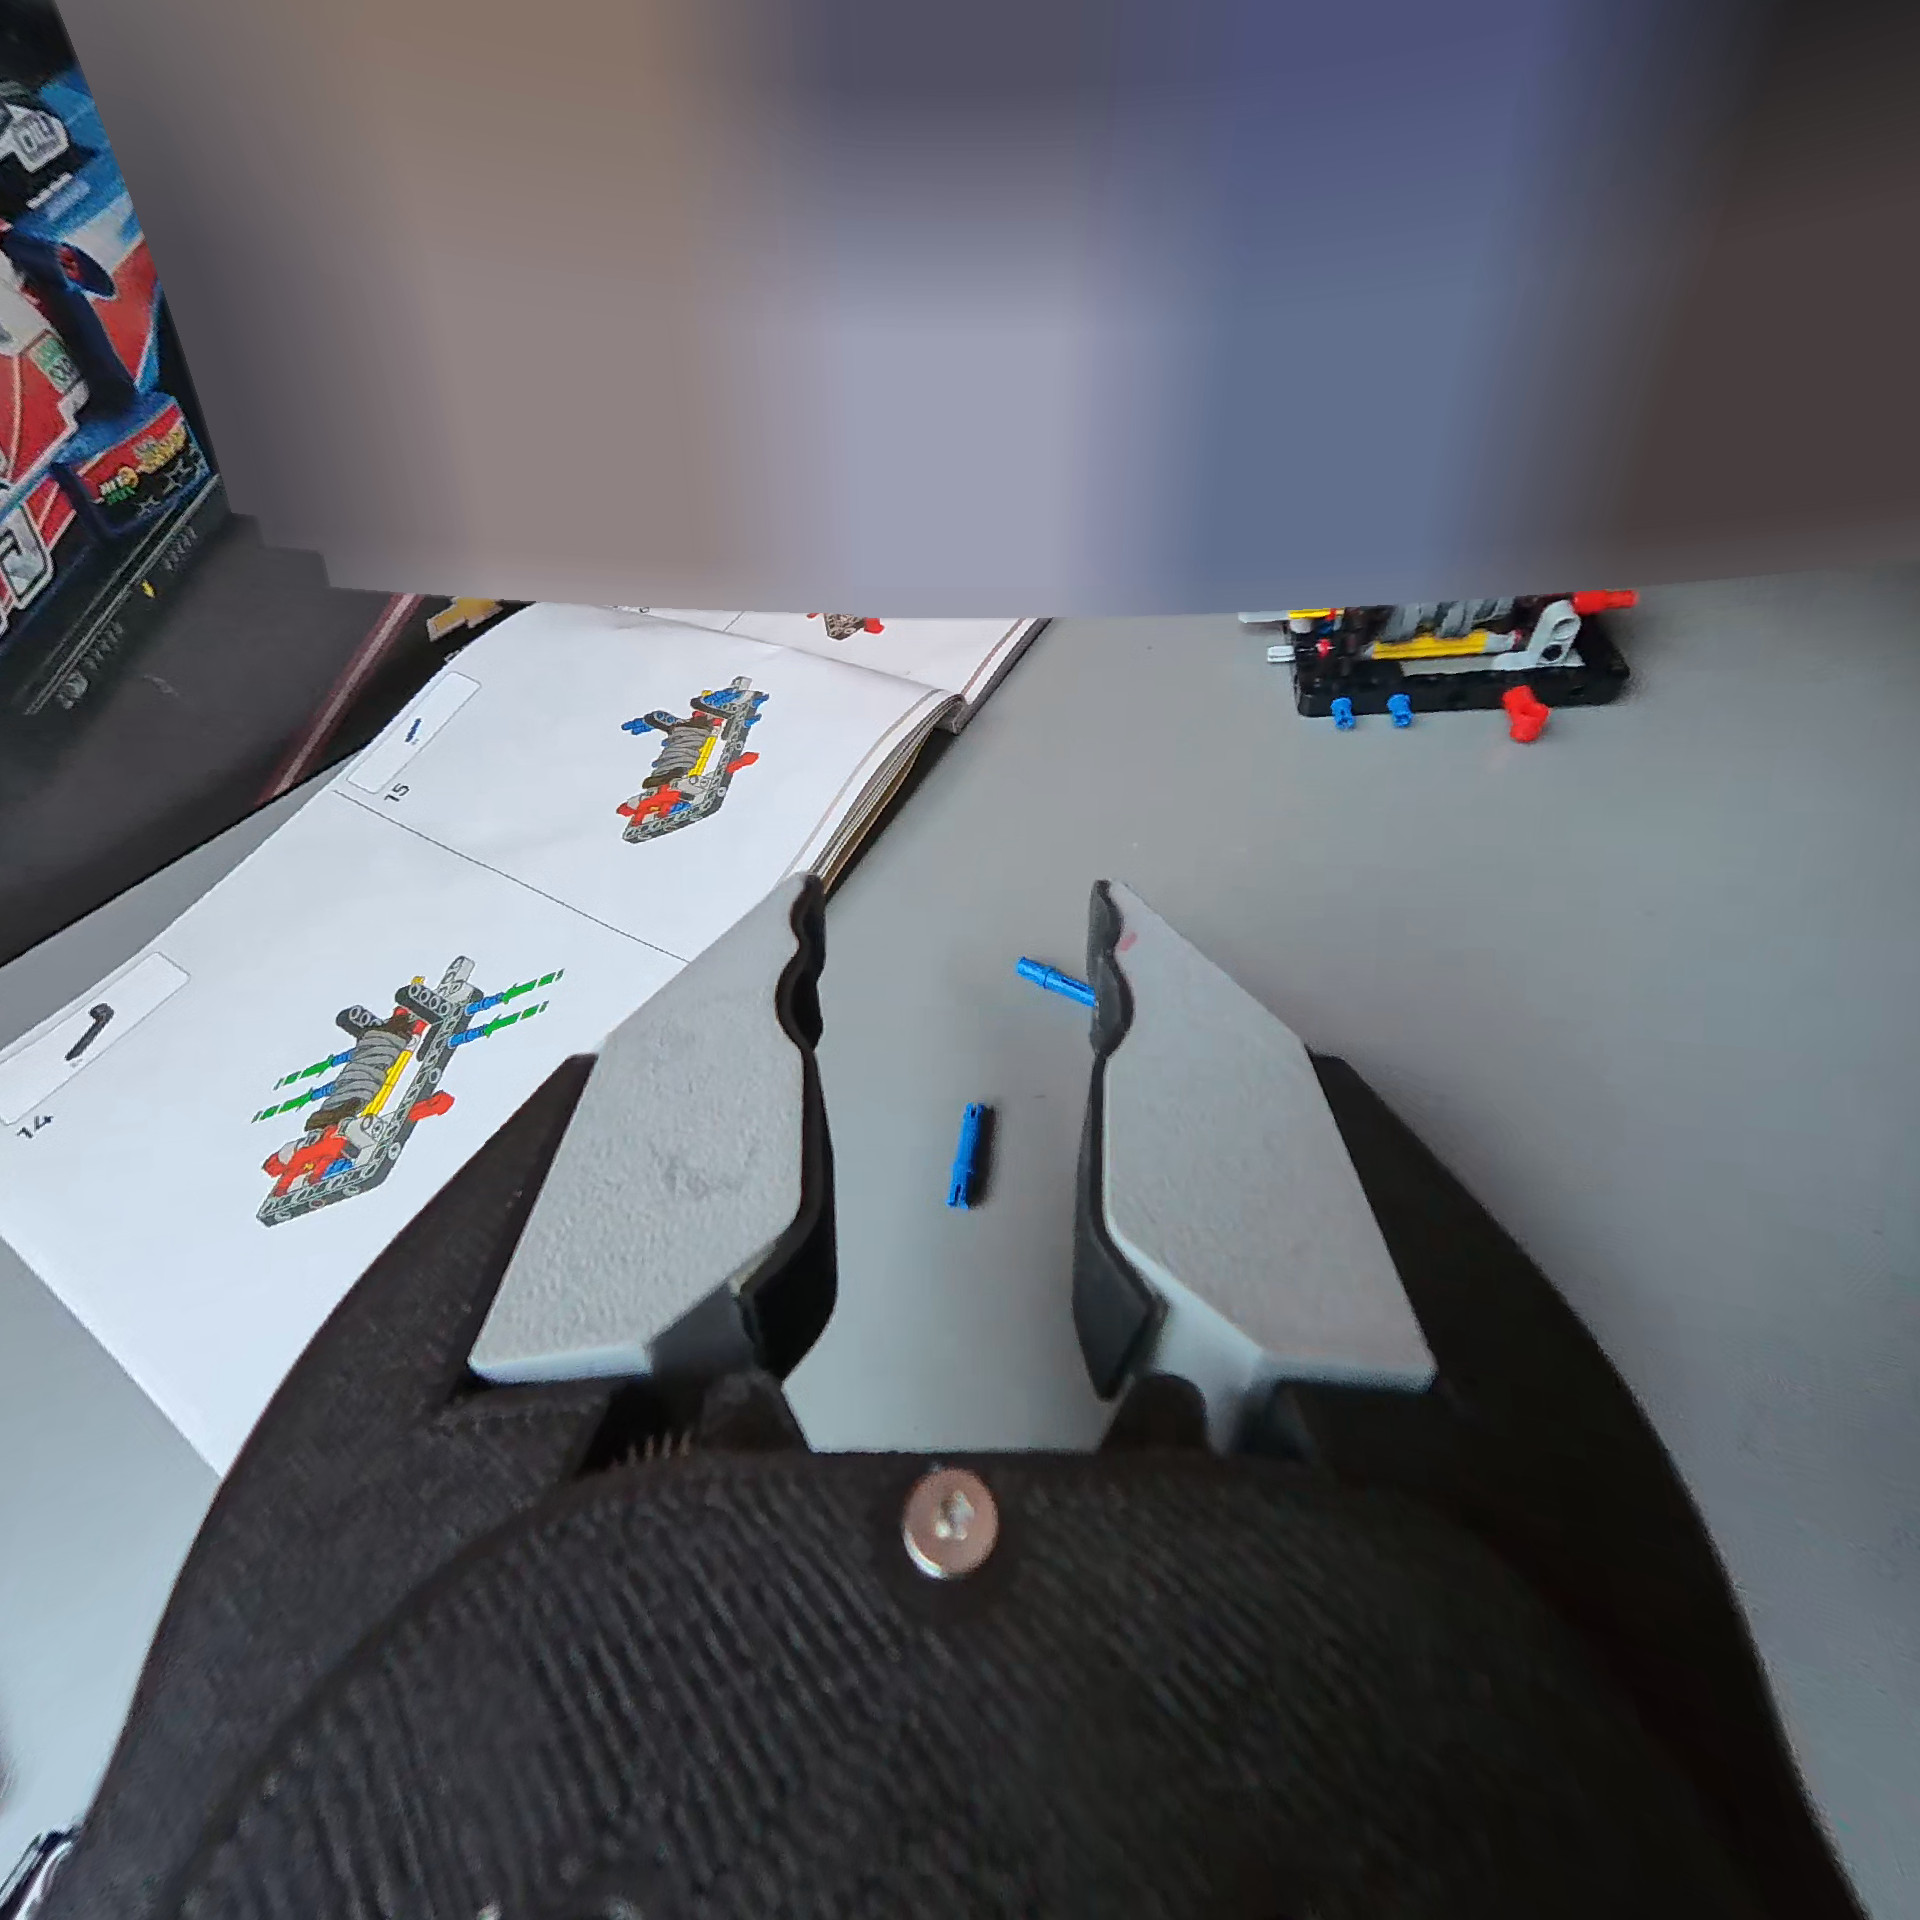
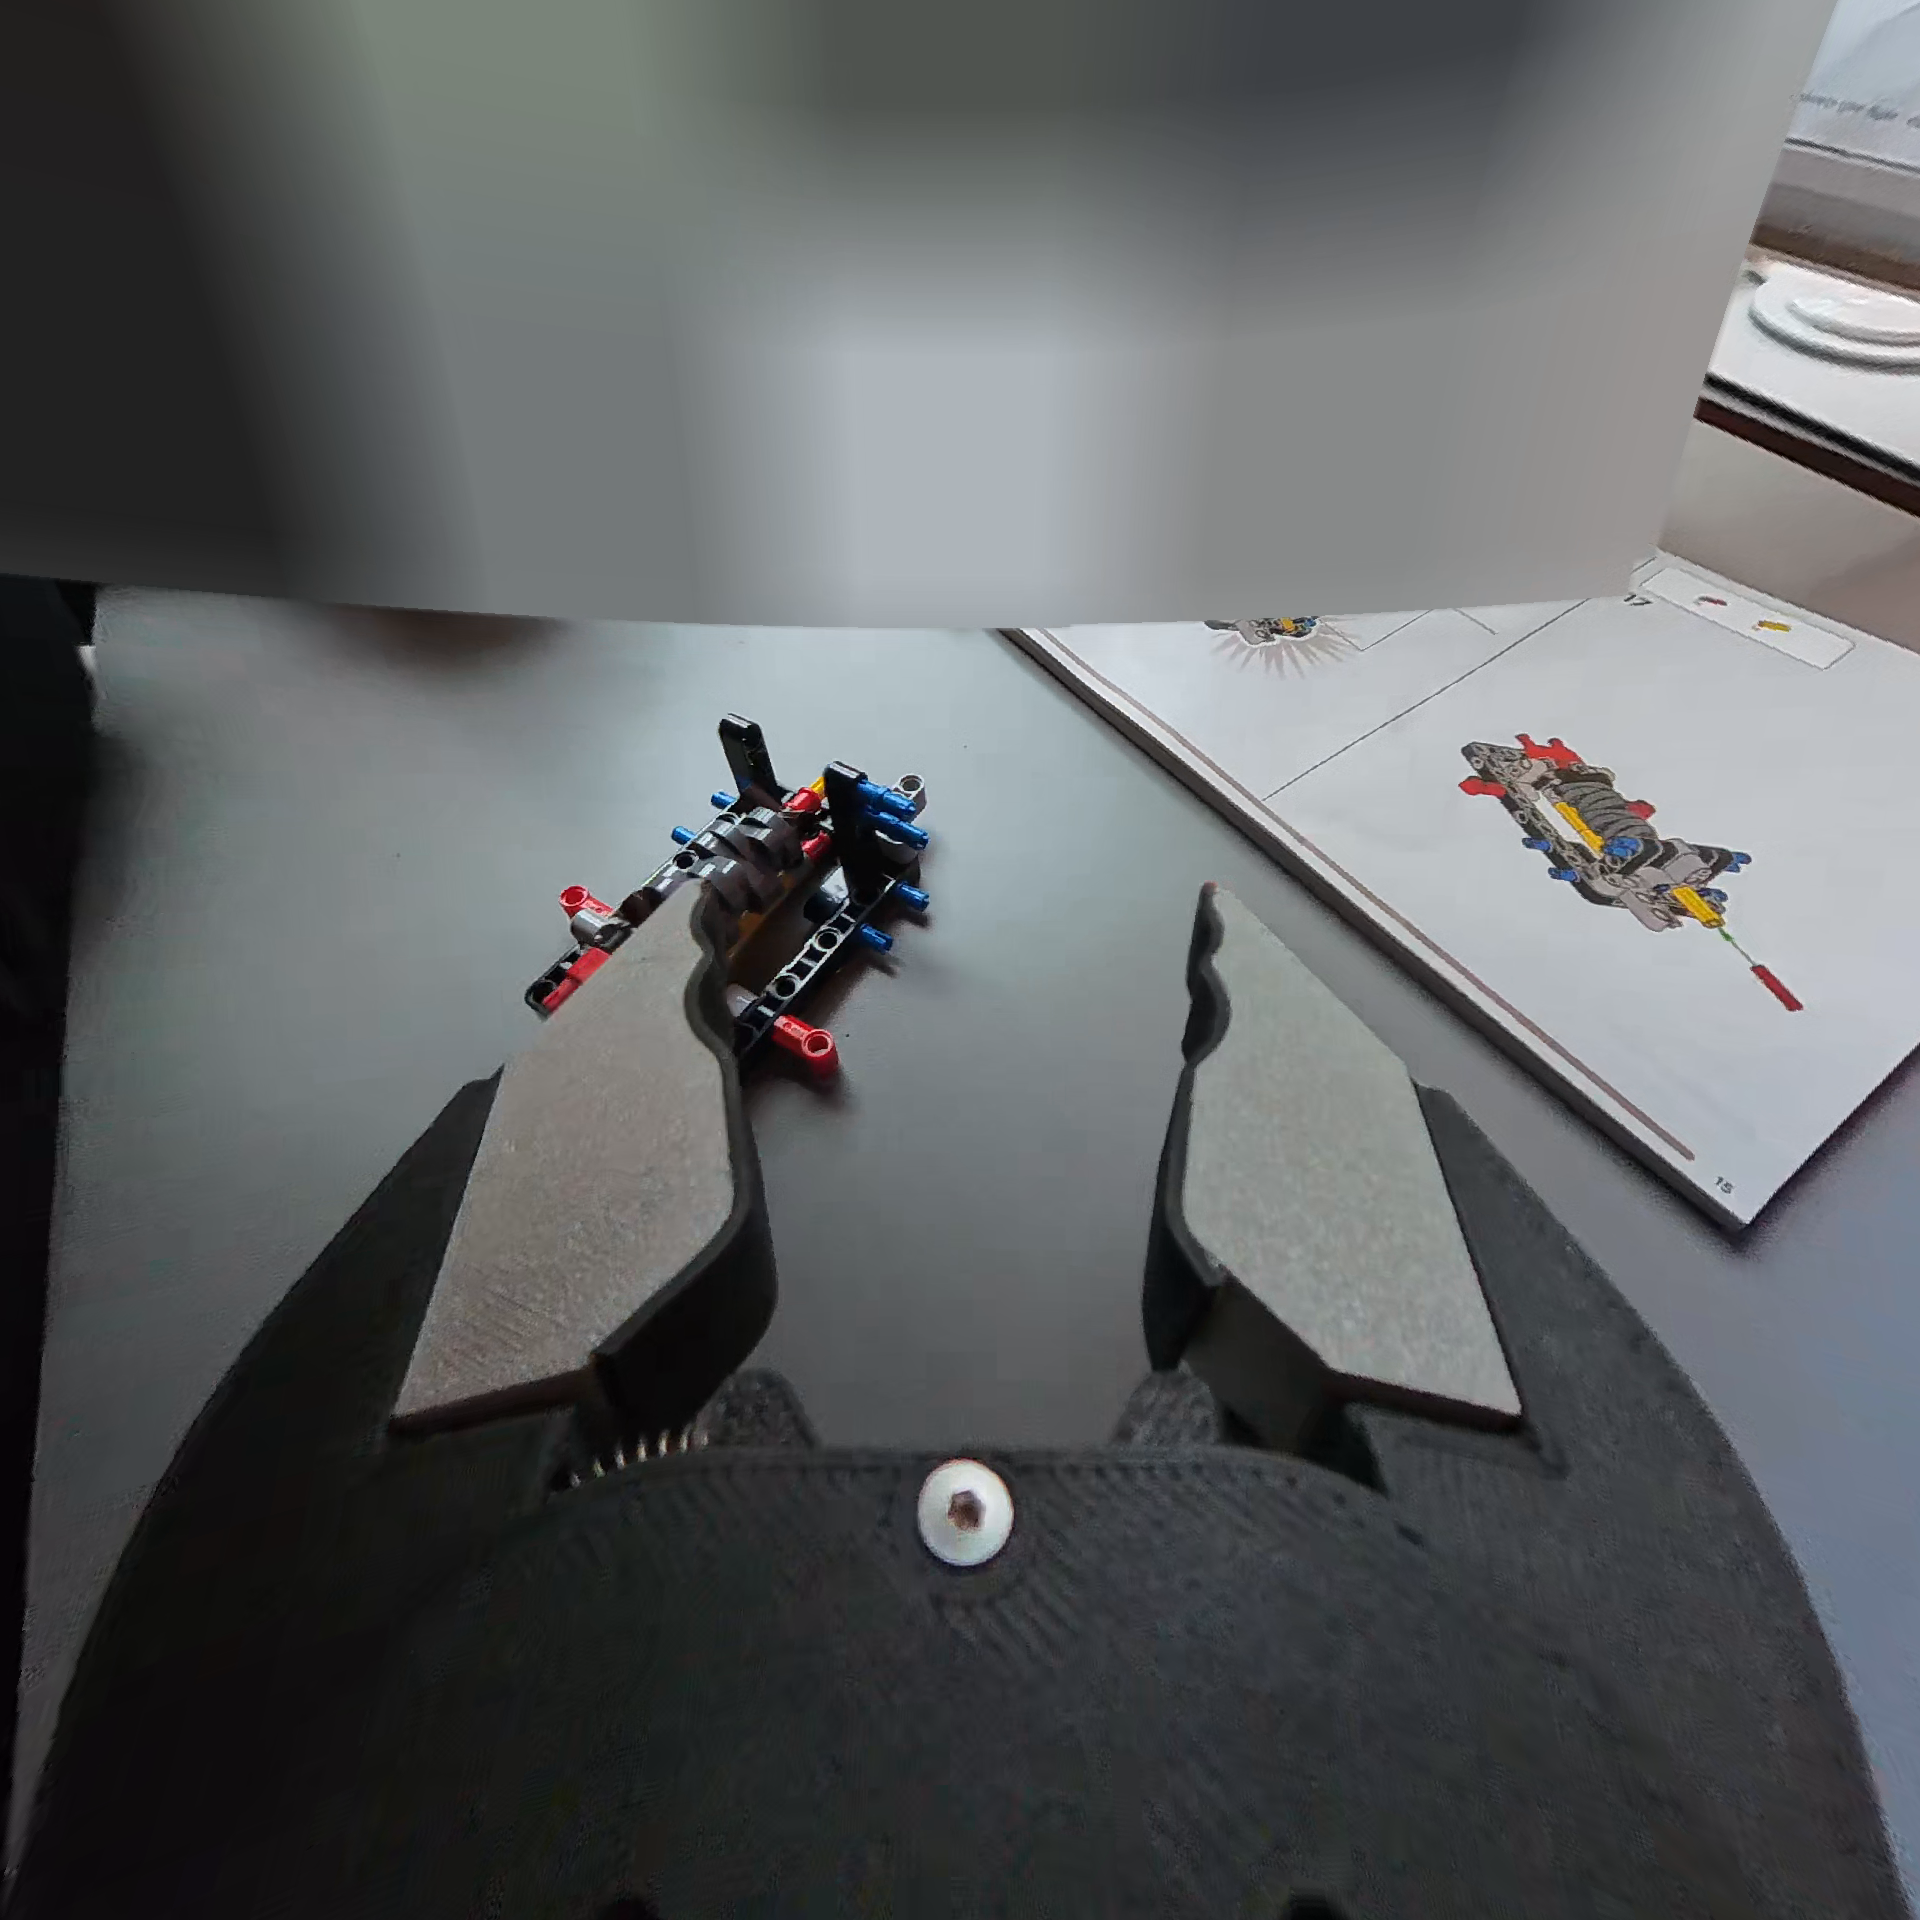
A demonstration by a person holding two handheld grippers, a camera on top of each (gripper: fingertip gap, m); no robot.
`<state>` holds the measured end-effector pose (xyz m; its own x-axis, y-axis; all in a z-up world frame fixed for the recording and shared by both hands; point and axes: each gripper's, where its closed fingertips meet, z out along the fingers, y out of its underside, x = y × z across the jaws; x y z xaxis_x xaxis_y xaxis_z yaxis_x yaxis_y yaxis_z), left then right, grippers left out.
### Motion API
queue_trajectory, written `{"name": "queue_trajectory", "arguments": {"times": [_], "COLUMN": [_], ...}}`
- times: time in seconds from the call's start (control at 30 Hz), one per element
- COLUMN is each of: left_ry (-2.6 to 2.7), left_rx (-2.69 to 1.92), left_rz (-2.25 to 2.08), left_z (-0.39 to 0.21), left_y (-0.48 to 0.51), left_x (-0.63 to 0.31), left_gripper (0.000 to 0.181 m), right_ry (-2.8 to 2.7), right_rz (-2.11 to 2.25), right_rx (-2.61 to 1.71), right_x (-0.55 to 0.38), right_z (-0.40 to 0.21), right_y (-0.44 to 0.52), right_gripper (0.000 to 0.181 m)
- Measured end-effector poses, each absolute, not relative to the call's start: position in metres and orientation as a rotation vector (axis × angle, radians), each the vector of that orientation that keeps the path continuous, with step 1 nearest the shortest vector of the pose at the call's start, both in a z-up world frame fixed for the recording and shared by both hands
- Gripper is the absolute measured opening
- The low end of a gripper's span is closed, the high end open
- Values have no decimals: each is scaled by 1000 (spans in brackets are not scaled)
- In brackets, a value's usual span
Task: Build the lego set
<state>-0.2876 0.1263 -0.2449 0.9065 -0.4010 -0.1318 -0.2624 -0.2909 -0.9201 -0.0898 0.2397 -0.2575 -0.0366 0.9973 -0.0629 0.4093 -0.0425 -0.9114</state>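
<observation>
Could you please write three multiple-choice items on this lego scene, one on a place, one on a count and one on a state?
1. Where does the open instruction booklet lie in the left wrist view?
A. left of the left gripper
B. right of it
C. under the lego model

2. How many loose blue pins lie by the left gripper's fingers?
A. one
B. two
C. four

3. How does the right gripper stand?
A. open, empty
B. shut on a pin
C. shut on the booklet

Key: 1 A, its pages spread leftward; 2 B, near pin and far pin; 3 A, bare table shows between its fingers.
</observation>
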Motion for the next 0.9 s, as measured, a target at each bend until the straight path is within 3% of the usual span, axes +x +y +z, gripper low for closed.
{"name": "queue_trajectory", "arguments": {"times": [0.3,0.5,0.9], "left_ry": [491,505,475], "left_rx": [-1824,-1937,-1843], "left_rz": [-253,-285,-154], "left_z": [-233,-251,-235], "left_y": [117,119,113], "left_x": [-280,-277,-279], "left_gripper": [43,52,51], "right_ry": [-1518,-1460,-1342], "right_rz": [1021,1048,961], "right_rx": [-1497,-1450,-1464], "right_x": [-95,-92,-87], "right_z": [-255,-244,-238], "right_y": [244,245,262], "right_gripper": [87,98,121]}}
